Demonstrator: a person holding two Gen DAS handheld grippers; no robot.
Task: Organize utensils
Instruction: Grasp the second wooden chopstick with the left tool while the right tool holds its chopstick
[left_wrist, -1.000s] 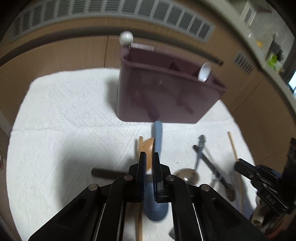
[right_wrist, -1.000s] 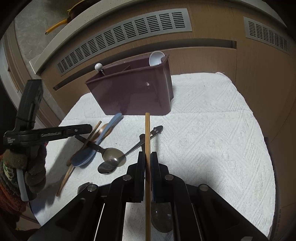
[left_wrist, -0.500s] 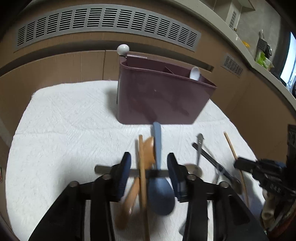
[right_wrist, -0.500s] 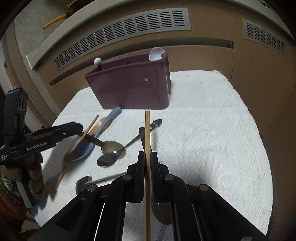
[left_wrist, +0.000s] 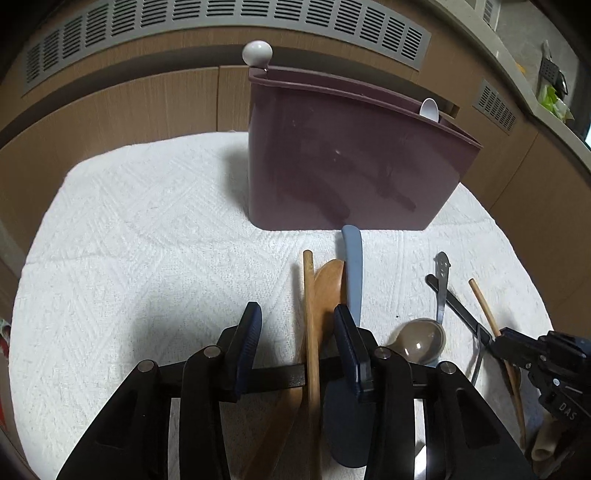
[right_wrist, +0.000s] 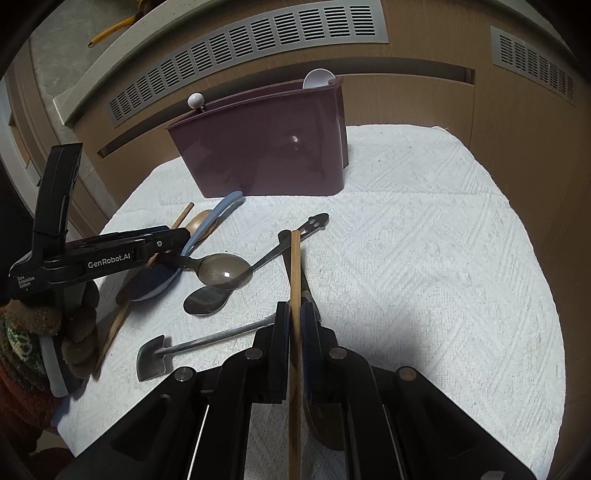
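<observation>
A maroon utensil holder (left_wrist: 351, 162) stands on a white towel (left_wrist: 129, 240); it also shows in the right wrist view (right_wrist: 266, 147), with a white spoon (right_wrist: 317, 79) and a white ball-topped utensil (right_wrist: 195, 99) in it. My left gripper (left_wrist: 297, 314) is open, low over a wooden chopstick (left_wrist: 309, 314), a wooden spoon (left_wrist: 328, 288) and a blue spoon (left_wrist: 352, 266), which lie between its fingers. My right gripper (right_wrist: 294, 317) is shut on another wooden chopstick (right_wrist: 294, 280) and holds it above the towel.
Two metal spoons (right_wrist: 221, 273) with crossed handles lie mid-towel. A small metal spatula (right_wrist: 155, 358) lies near the front. A dark spoon bowl (right_wrist: 325, 421) sits under my right gripper. Wooden cabinet fronts with vents (right_wrist: 258, 51) rise behind the holder.
My left gripper has opened and dropped down over the wooden chopstick, wooden spoon and blue spoon. My right gripper has stayed shut on its chopstick and barely moved.
</observation>
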